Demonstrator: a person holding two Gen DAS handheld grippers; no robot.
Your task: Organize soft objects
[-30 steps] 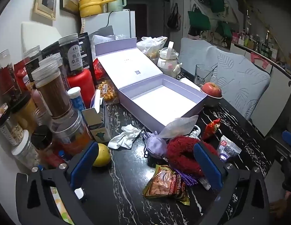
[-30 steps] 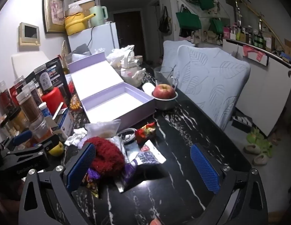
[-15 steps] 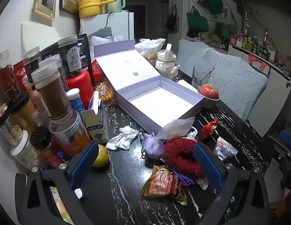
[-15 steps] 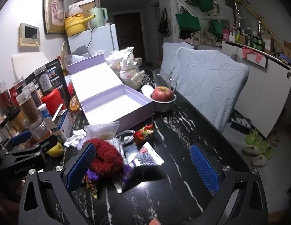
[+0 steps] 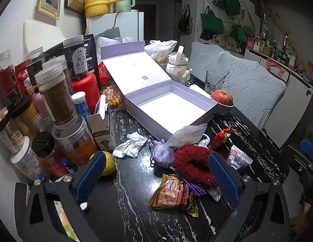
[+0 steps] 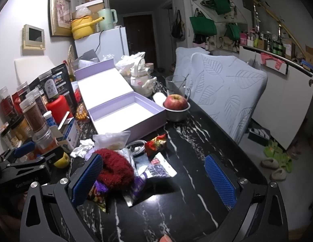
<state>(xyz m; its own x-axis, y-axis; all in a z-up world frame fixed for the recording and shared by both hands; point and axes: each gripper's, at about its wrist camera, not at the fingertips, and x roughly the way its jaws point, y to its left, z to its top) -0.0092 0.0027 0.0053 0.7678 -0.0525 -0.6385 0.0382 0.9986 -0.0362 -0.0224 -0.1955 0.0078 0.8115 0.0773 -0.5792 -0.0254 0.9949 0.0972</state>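
Both views drift slightly since earlier frames: table clutter sits a little lower and left, nothing on table displaced

Left wrist view: left gripper (image 5: 156, 173) jaws wide, holding nothing, above black marble table (image 5: 132, 197). Red fuzzy item (image 5: 193, 161) lies between fingertips, beside lilac pouch (image 5: 162, 154), snack packet (image 5: 174, 193) in front. Open lilac box (image 5: 168, 109) beyond, crumpled tissue (image 5: 130, 144) left, lemon (image 5: 109, 162) by left finger

Right wrist view: right gripper (image 6: 154, 179) jaws wide, holding nothing. Red fuzzy item (image 6: 114, 167) touches its left finger, atop wrappers. Apple (image 6: 175, 101) in metal bowl (image 6: 176, 115) right of box (image 6: 124, 115)
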